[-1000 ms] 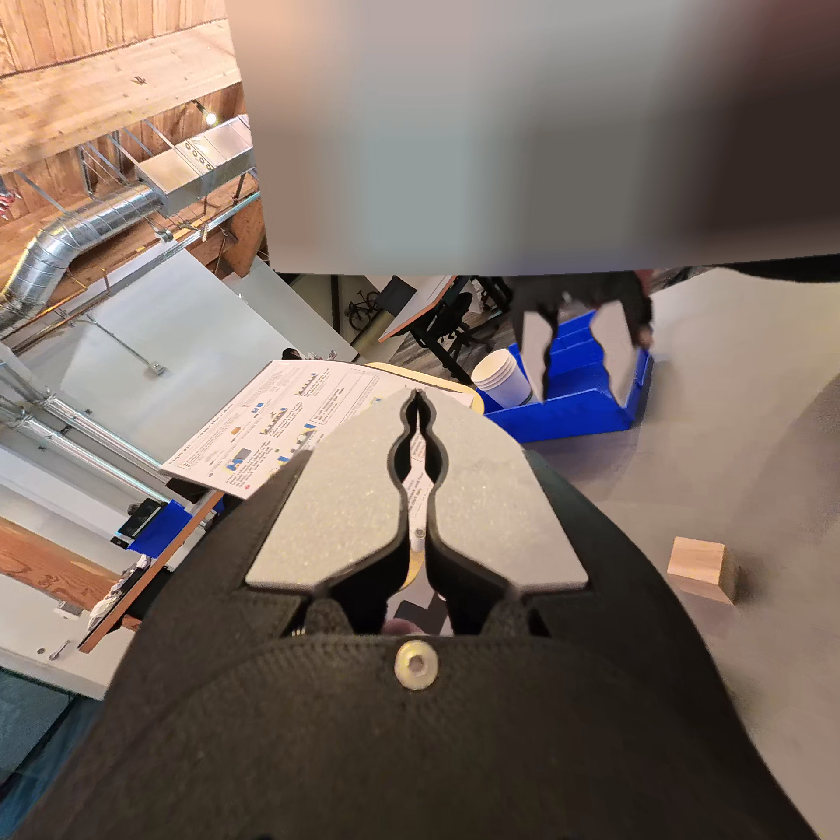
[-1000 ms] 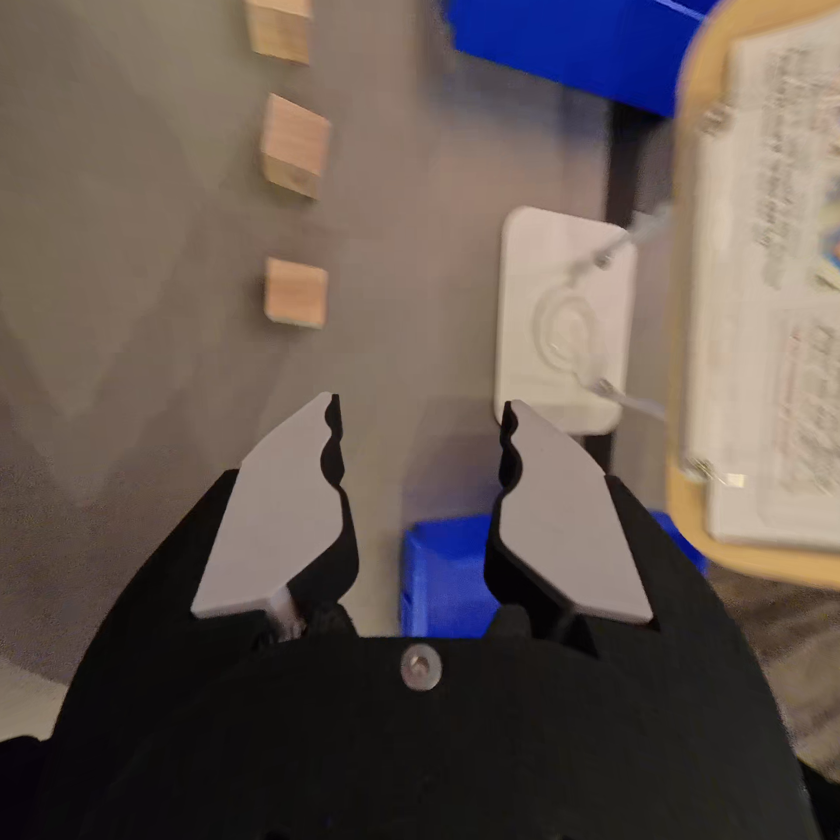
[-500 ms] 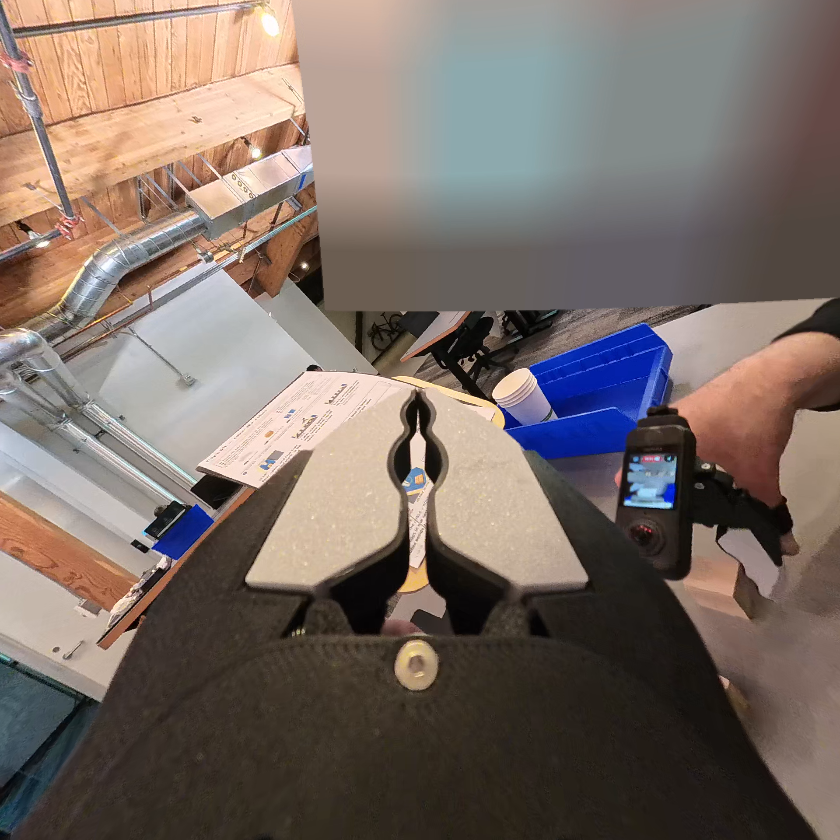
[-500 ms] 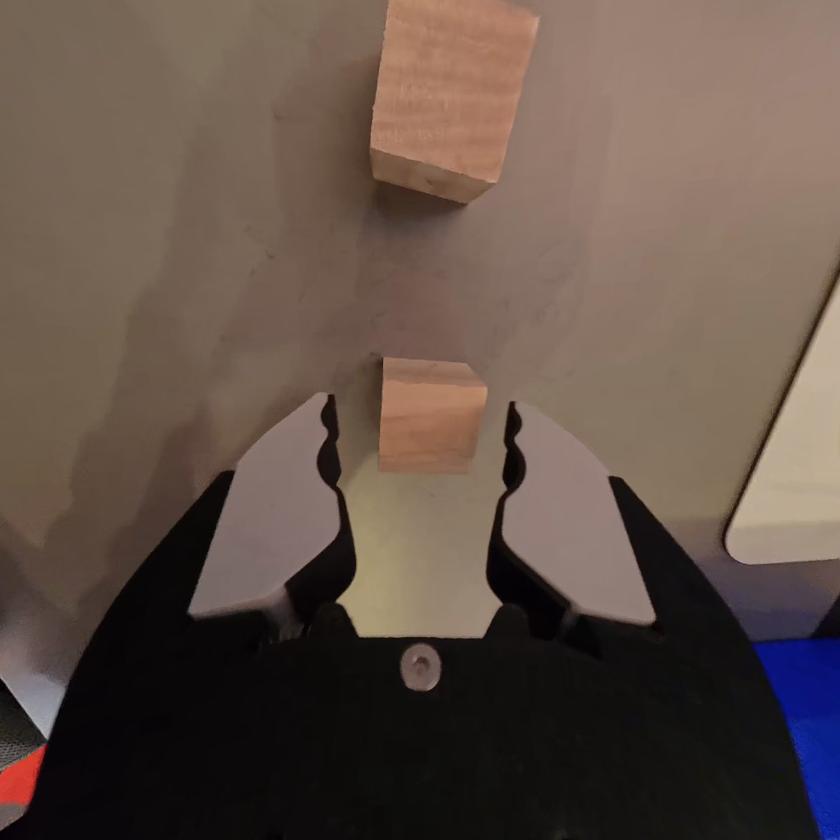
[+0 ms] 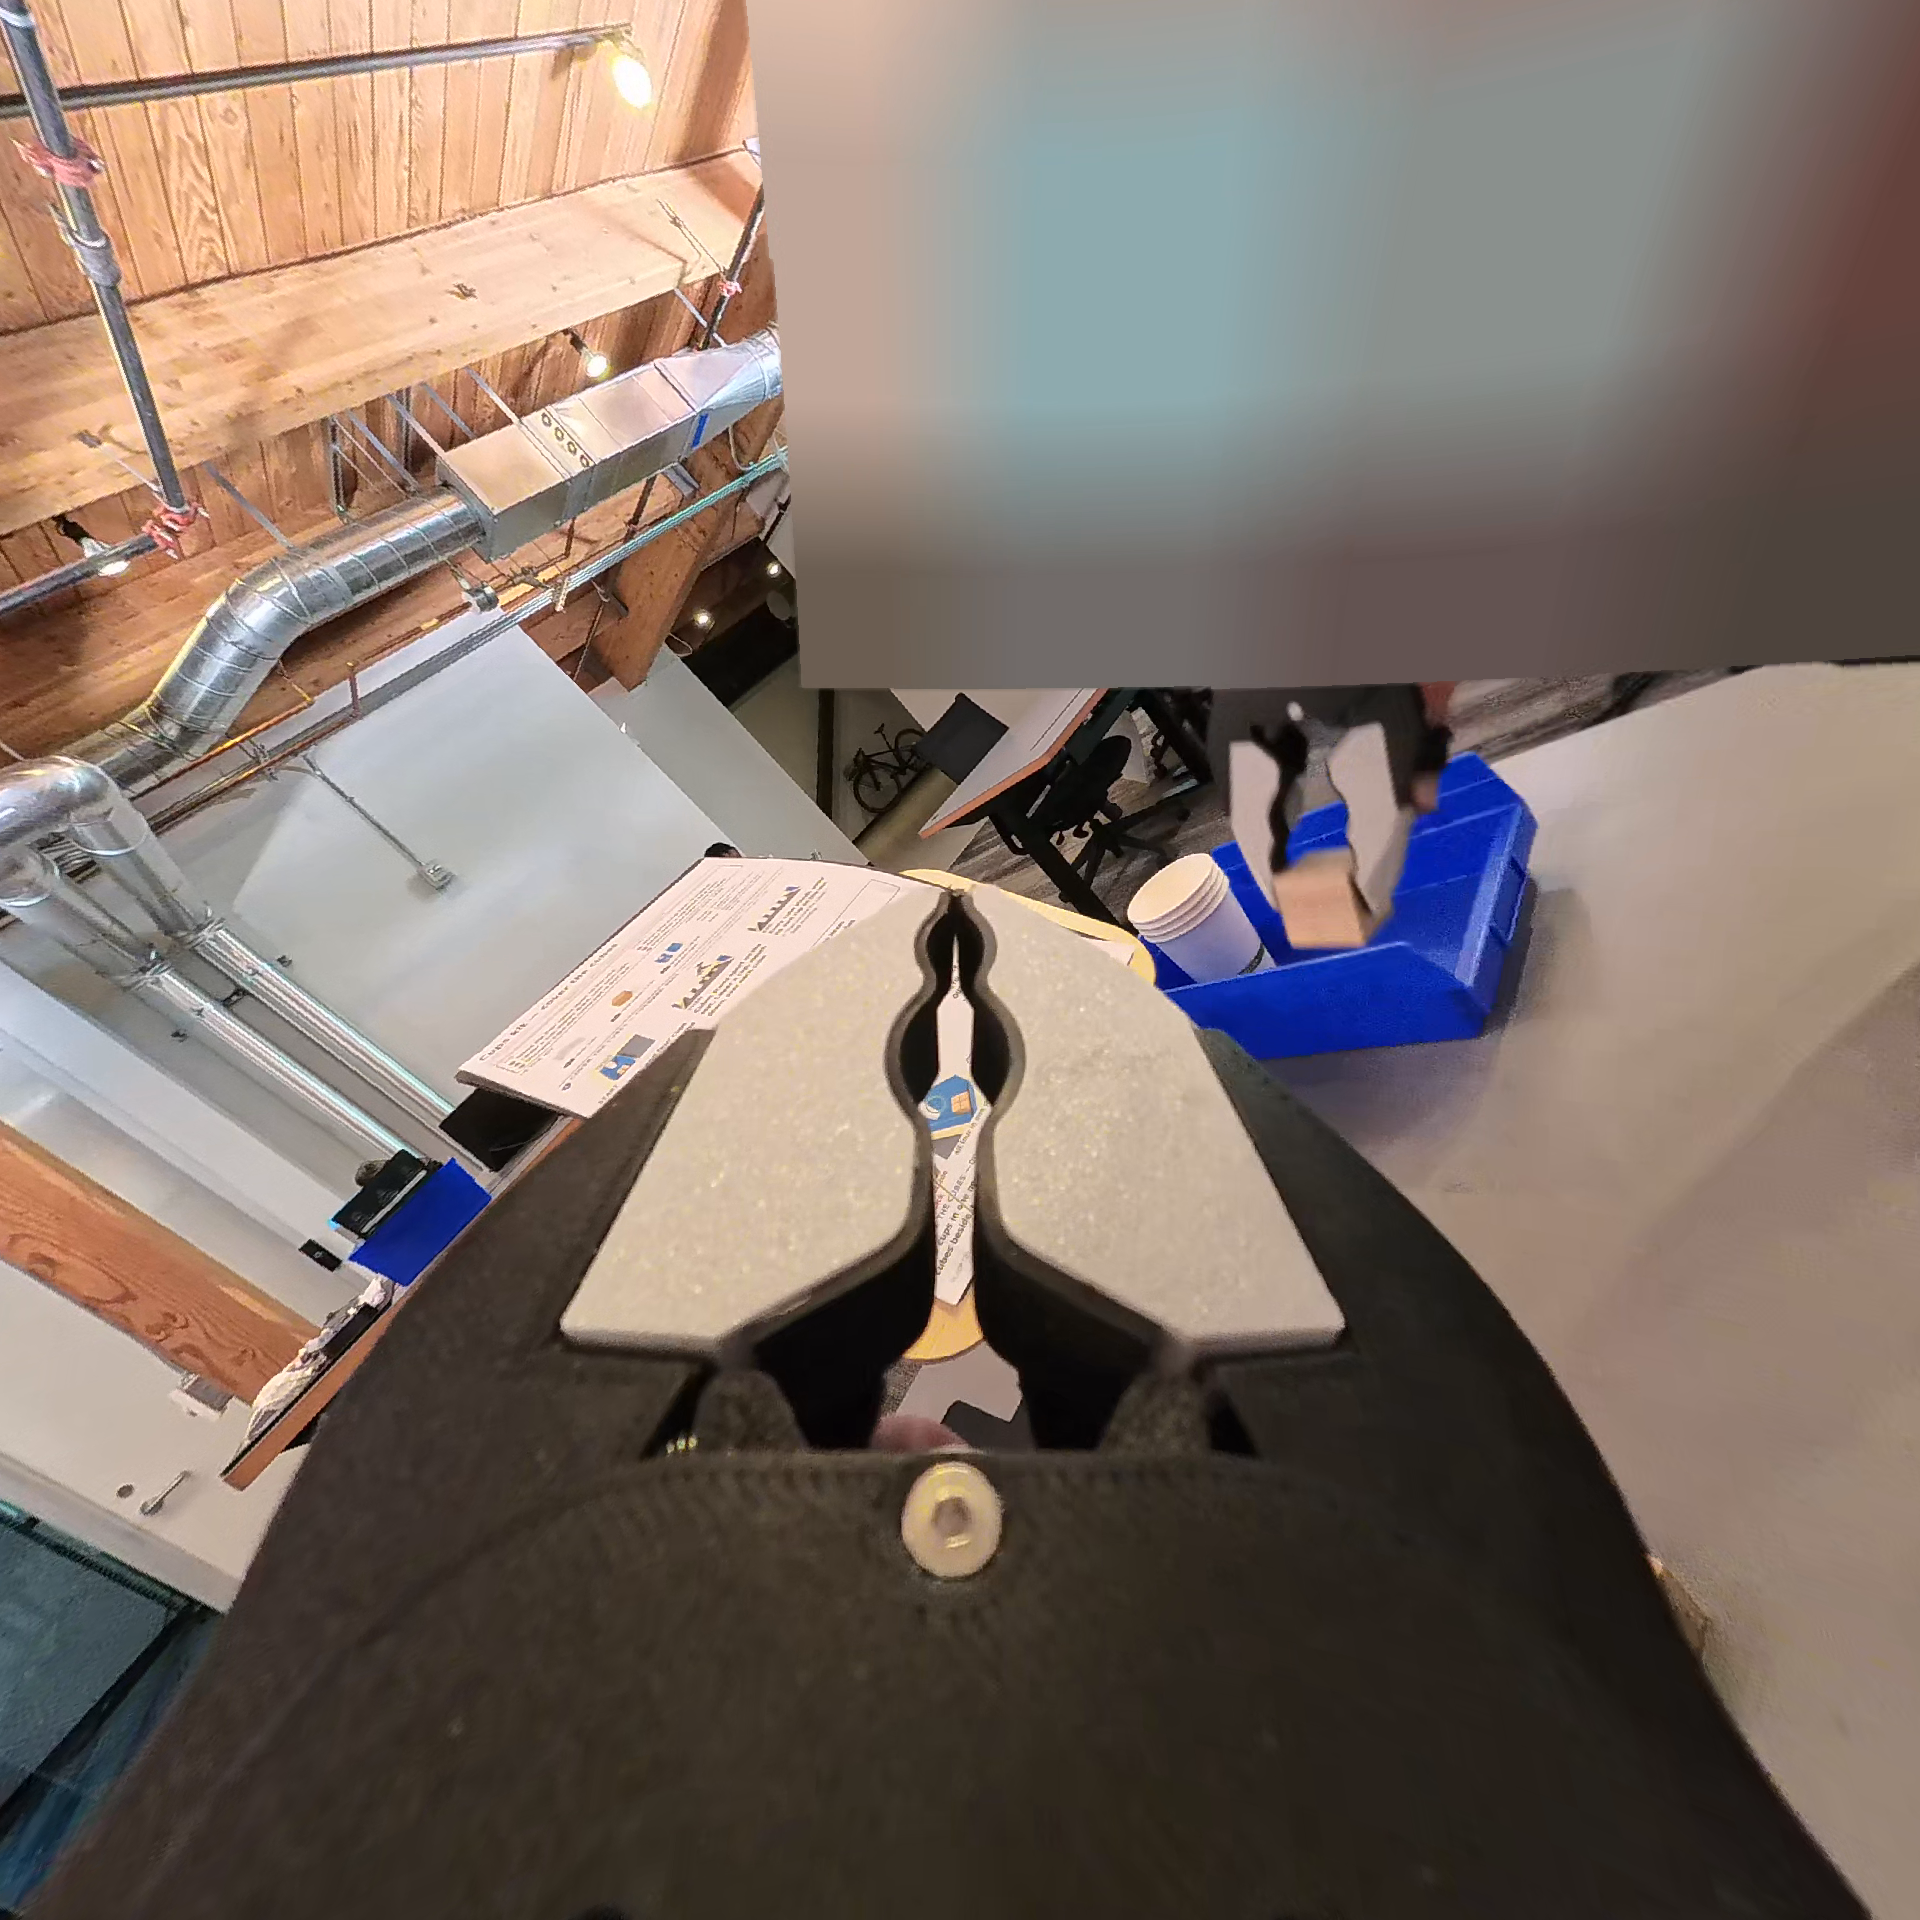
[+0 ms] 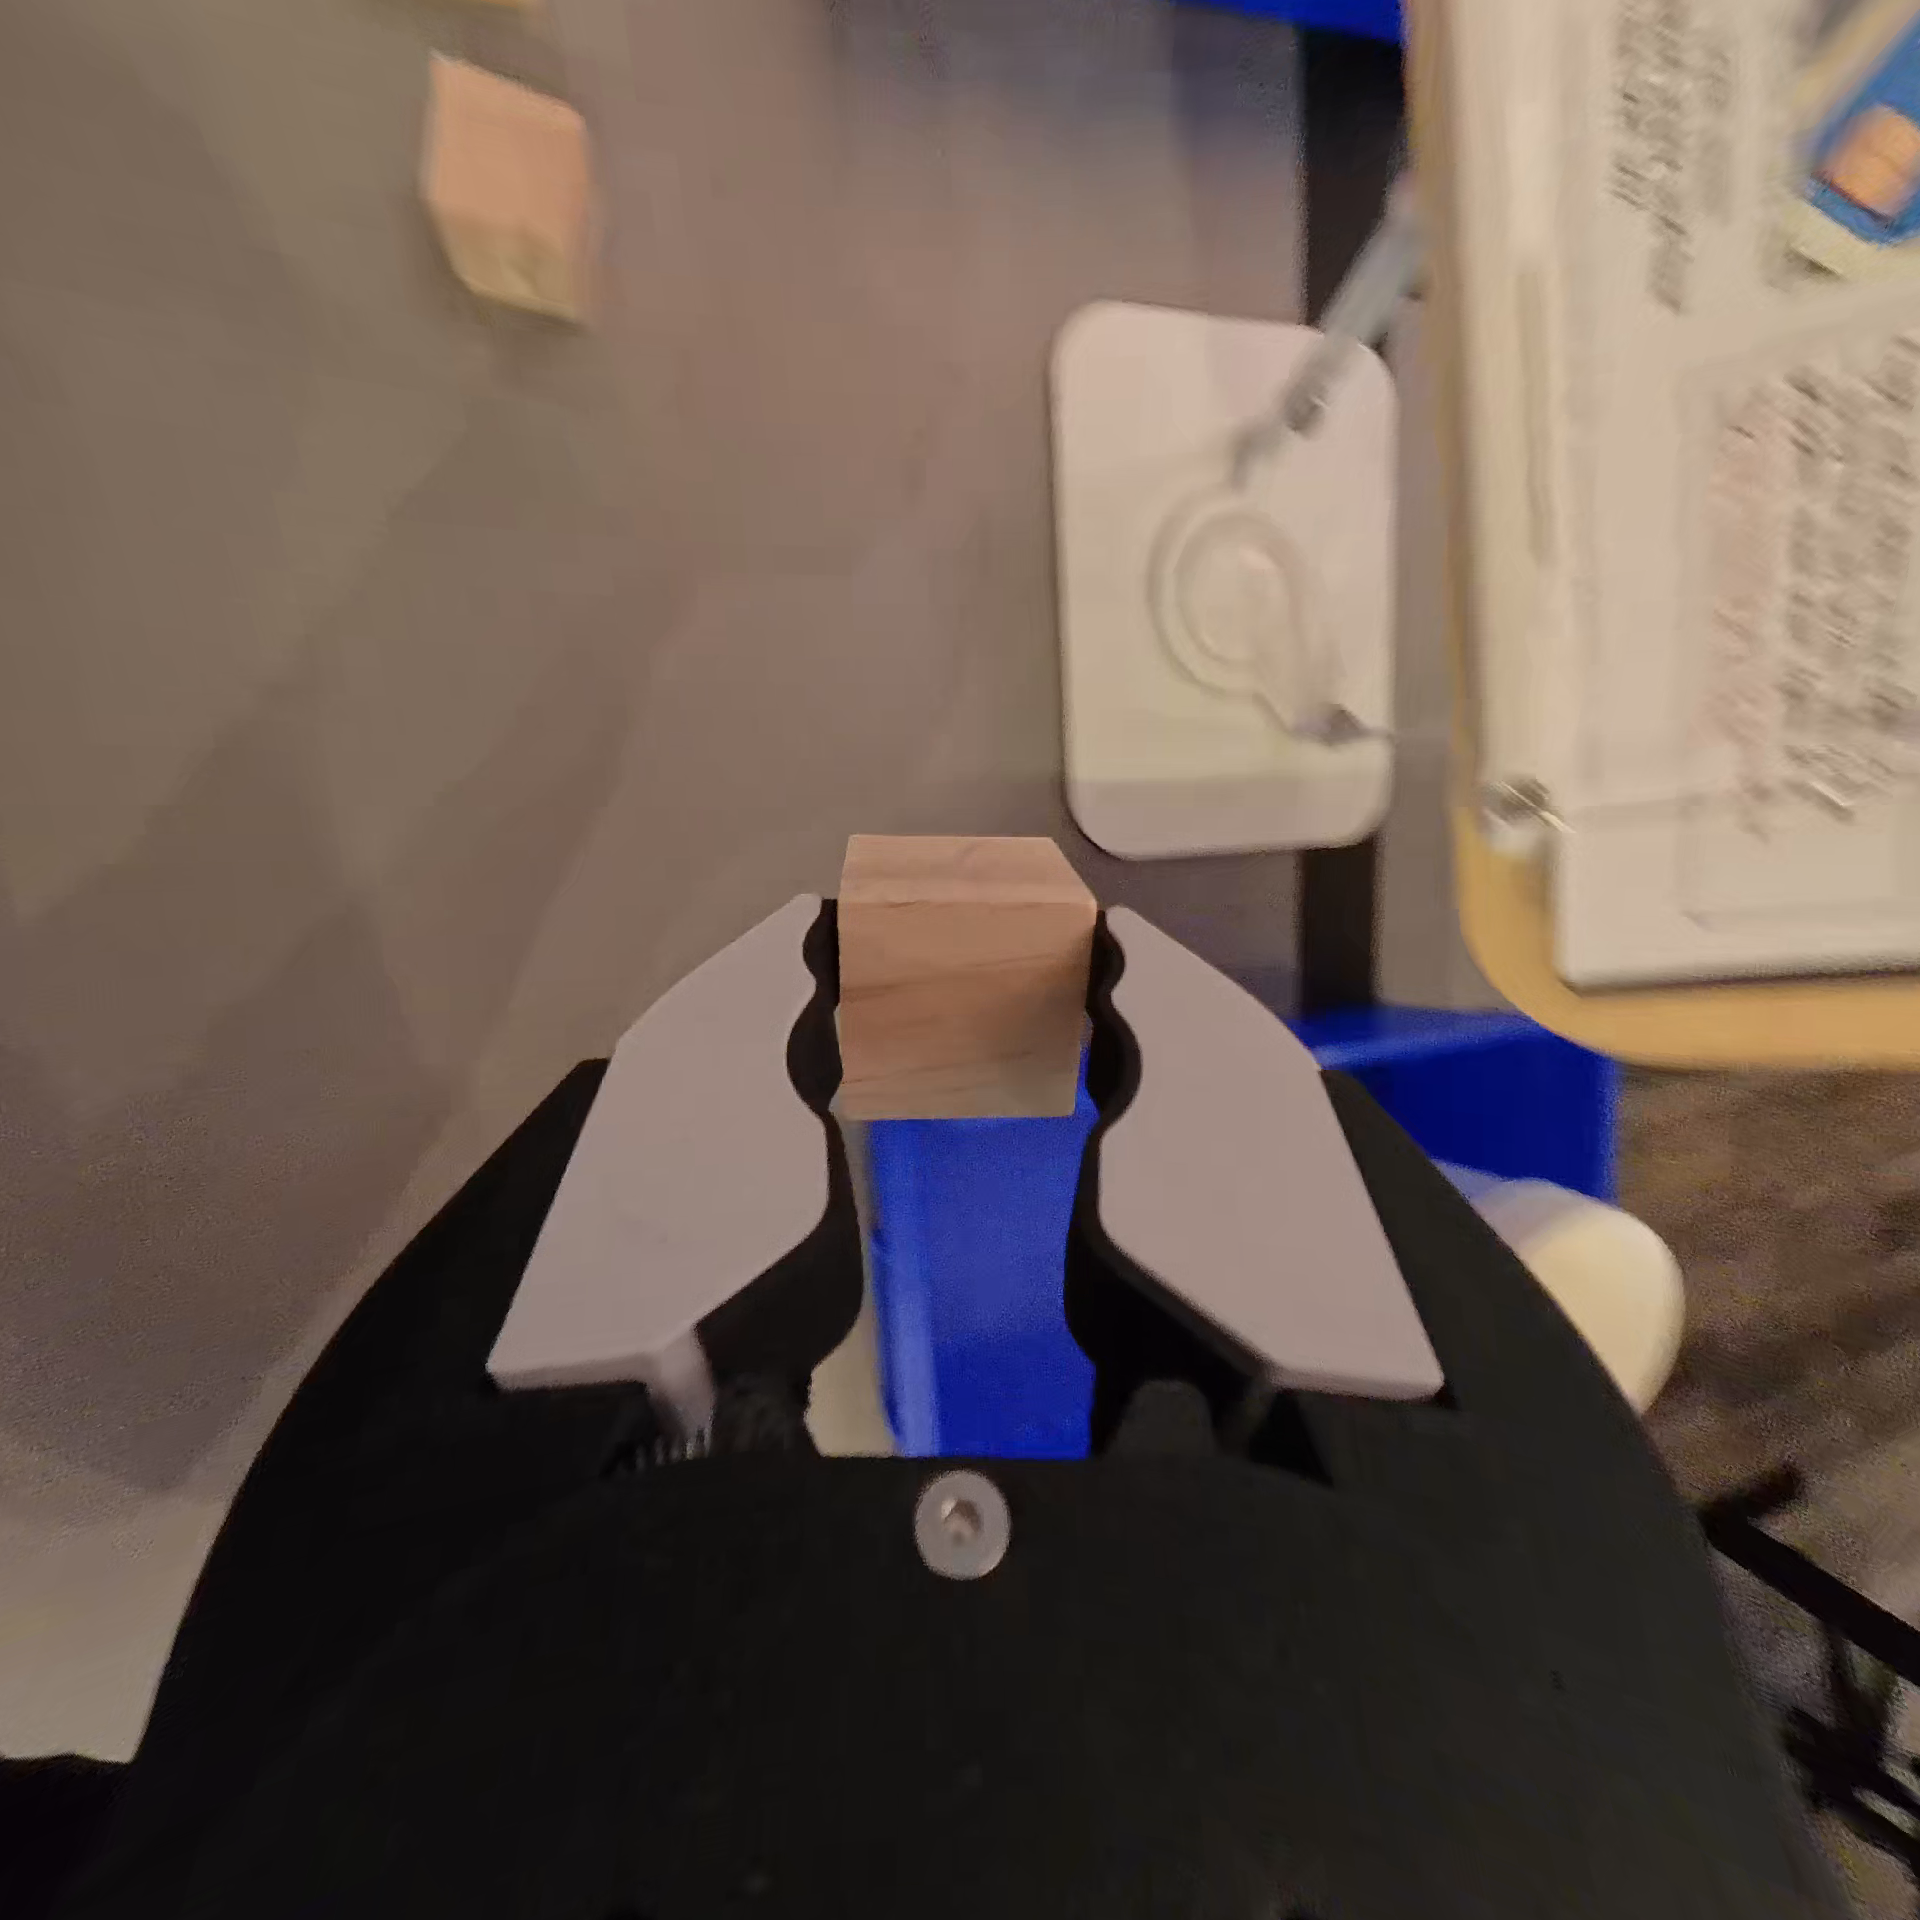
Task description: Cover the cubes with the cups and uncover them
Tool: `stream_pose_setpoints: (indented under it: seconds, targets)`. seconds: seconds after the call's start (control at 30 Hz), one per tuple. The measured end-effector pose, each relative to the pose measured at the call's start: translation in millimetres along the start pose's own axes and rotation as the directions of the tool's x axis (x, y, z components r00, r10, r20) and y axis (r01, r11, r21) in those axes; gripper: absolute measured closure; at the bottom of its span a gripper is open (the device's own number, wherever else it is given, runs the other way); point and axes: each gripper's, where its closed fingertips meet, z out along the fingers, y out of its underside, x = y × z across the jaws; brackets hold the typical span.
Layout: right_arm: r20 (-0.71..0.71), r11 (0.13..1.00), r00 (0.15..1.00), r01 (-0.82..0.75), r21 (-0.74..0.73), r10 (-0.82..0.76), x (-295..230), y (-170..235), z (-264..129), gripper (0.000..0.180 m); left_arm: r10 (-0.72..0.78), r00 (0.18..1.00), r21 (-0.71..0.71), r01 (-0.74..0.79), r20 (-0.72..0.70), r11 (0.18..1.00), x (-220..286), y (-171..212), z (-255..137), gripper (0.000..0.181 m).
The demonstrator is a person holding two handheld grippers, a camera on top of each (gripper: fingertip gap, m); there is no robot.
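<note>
1. Left wrist view: the left gripper (image 5: 954, 906) has its two grey fingers pressed together at the tips, with nothing between them. It is tilted up toward a wooden ceiling and a silver duct (image 5: 312, 603).
2. Just beyond its fingertips lies a printed sheet (image 5: 675, 966) on a round, light-wood board (image 5: 1127, 951).
3. Ahead and to the right of the tips, a stack of white paper cups (image 5: 1195, 920) leans in the near corner of a blue bin (image 5: 1382, 987) on the grey table (image 5: 1714, 935).
4. Farther to the right, the right gripper (image 5: 1320, 894) hangs above that bin, closed on a wooden cube (image 5: 1317, 906) held clear of the table.
5. Right wrist view: the right gripper (image 6: 961, 925) is narrowed onto the held wooden cube (image 6: 961, 987), and both fingertips touch its sides. The cube sits upright at the very tips.
6. Beneath the cube and between the fingers shows the blue bin (image 6: 977, 1247). The white cups (image 6: 1579, 1299) lie low to the right of the right finger.
7. A second wooden cube (image 6: 509, 197) rests on the grey table (image 6: 312, 623), well ahead and to the left of the tips; it is blurred.
8. A white rounded plate (image 6: 1226, 582) lies ahead and to the right. Beyond it are the printed sheet (image 6: 1683, 468) and the edge of its wooden board (image 6: 1662, 1023).
</note>
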Motion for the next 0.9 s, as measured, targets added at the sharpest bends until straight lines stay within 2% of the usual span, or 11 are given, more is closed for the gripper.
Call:
stream_pose_setpoints:
  seconds: [0.13,0.33,0.53,0.9]
  targets:
    - [-0.02,0.994,0.999,0.023,-0.105,-0.026,37,61,-18,0.134,0.003,1.0,-0.01,-0.004,-0.008,1.0,3,1,5,0.181]
    - [0.104,0.963,0.995,0.032,-0.267,-0.004,39,132,32,0.134,0.007,1.0,-0.027,-0.007,-0.024,1.0,8,4,13,0.181]
    - [0.193,0.943,0.981,0.05,-0.328,0.015,29,167,80,0.134,0.003,0.999,-0.038,-0.004,-0.032,0.999,9,8,17,0.181]
    - [0.274,0.935,0.959,0.031,-0.355,0.073,18,194,110,0.134,-0.002,0.999,-0.053,0.0,-0.044,0.999,11,13,22,0.181]
